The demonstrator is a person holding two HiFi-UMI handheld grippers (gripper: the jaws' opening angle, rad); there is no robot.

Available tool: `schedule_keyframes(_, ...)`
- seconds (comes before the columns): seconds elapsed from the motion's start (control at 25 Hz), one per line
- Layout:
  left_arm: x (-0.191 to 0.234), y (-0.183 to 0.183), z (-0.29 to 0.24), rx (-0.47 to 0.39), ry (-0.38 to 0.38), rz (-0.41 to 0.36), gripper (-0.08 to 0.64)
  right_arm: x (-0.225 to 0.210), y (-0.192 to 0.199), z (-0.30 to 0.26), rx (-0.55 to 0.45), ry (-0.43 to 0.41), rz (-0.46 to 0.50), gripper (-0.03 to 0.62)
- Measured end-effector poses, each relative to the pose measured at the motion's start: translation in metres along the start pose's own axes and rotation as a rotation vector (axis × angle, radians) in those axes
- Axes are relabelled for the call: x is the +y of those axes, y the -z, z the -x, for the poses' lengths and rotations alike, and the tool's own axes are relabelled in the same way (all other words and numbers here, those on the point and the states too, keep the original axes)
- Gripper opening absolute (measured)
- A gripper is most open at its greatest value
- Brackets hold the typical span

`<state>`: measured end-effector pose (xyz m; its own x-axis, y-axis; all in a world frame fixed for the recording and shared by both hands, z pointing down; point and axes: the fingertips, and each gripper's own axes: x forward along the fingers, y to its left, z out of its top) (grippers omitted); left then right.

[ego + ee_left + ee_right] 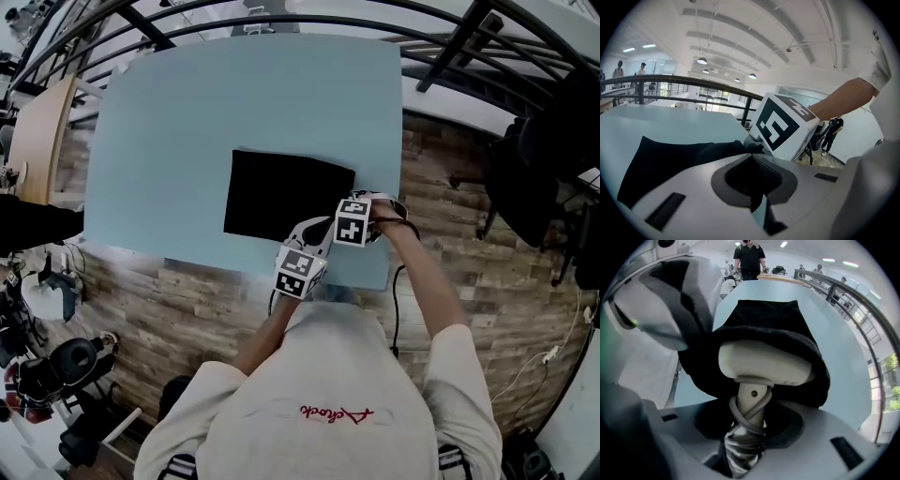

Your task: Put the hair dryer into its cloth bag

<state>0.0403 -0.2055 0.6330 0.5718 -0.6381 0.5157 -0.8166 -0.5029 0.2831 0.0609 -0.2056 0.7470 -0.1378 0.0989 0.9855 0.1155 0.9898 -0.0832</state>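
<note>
Black bag (281, 197) rim pinched by left hand-held gripper (754, 178); right hand-held gripper (745, 439), clamping hair dryer (764, 363) handle, should push deeper.

Matt black cloth bag (764, 319); smooth cream plastic hair dryer (764, 364).

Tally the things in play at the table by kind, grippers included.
cloth bag, black: 1
hair dryer, cream: 1
grippers, left gripper and right gripper: 2
Total: 4
</note>
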Motion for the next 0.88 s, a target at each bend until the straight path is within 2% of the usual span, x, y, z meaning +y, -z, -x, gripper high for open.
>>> schedule_keyframes(0.28,0.007,0.005,0.004,0.001,0.014,0.015,0.009,-0.005,-0.015,-0.008,-0.017,0.003,0.009,0.183)
schedule_keyframes(0.64,0.013,0.007,0.007,0.014,0.031,0.022,0.009,-0.012,-0.028,-0.009,-0.079,0.061,0.010,0.190)
schedule_keyframes(0.88,0.009,0.006,0.005,0.018,0.041,0.015,0.009,-0.014,-0.011,0.003,-0.152,0.090,-0.055,0.287)
